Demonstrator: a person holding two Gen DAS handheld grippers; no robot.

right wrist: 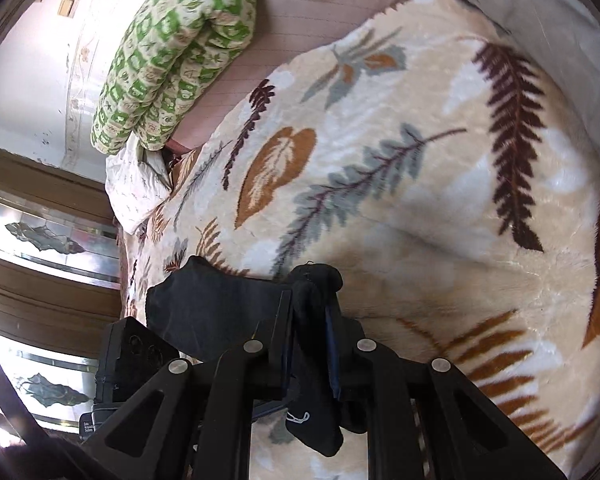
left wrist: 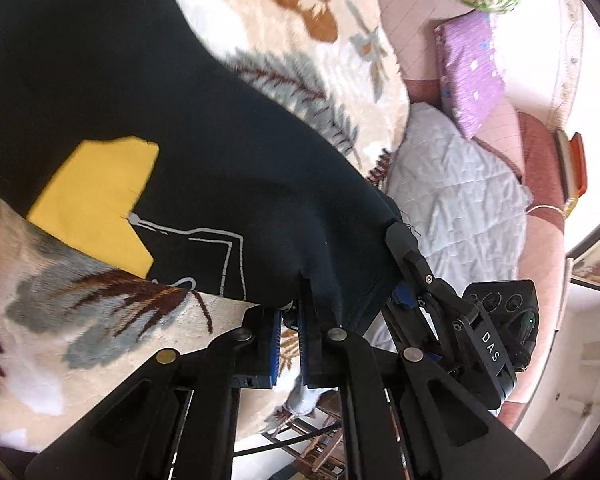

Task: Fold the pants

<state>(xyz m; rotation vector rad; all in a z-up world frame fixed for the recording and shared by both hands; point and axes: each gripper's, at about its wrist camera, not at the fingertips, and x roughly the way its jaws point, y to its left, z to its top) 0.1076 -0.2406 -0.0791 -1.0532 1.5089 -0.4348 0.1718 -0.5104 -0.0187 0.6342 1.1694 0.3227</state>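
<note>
The pants [left wrist: 148, 92] are black with a yellow patch [left wrist: 96, 196] and a grey line print. They stretch up and left from my left gripper [left wrist: 290, 320], which is shut on their edge. My right gripper shows in the left wrist view [left wrist: 400, 240], pinching the same edge to the right. In the right wrist view, my right gripper [right wrist: 310, 320] is shut on a bunched black fold of the pants [right wrist: 314, 380], held above the leaf-patterned blanket [right wrist: 400, 168].
The cream fleece blanket [left wrist: 292, 20] covers a bed. A green patterned quilt [right wrist: 172, 52], a purple pillow [left wrist: 470, 76] and a pale grey pillow [left wrist: 452, 184] lie beyond it. A wooden door with glass panels [right wrist: 40, 240] stands at the left.
</note>
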